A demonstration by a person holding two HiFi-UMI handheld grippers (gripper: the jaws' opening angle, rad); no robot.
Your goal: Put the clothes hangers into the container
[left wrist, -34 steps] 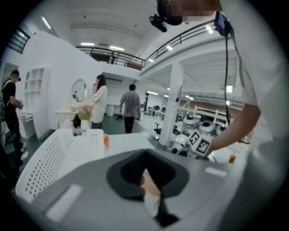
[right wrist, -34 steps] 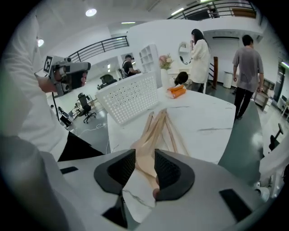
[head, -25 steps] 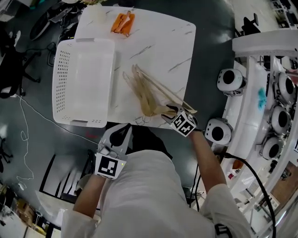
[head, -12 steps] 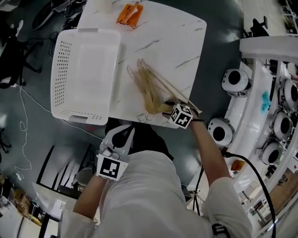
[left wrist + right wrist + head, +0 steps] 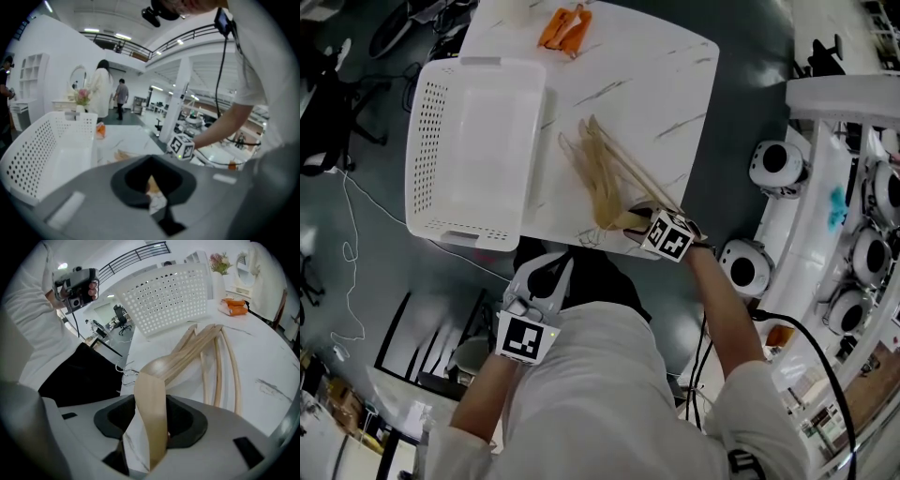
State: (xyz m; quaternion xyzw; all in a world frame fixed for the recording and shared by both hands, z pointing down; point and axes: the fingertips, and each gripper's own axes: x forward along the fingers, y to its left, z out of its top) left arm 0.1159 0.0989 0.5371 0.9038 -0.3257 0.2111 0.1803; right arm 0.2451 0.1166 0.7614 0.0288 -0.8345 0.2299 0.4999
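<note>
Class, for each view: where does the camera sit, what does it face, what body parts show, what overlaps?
Head view: on the head, facing steeply down at table, white basket, wooden hangers; torso, arms, left gripper, right gripper show.
Left gripper view: off the table's near edge, facing across toward the basket; own fingers, person's right arm.
Right gripper view: at the table edge, facing along the hangers; fingers closing around one hanger's end; shirt.
Shared: both gripper views show the basket.

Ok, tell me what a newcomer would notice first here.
The bundle of wooden hangers fanned out by the marble table's near edge, with one arm lying between the right gripper's closing jaws. Next, the big white perforated basket on the table's left side, with no hangers in it yet.
</note>
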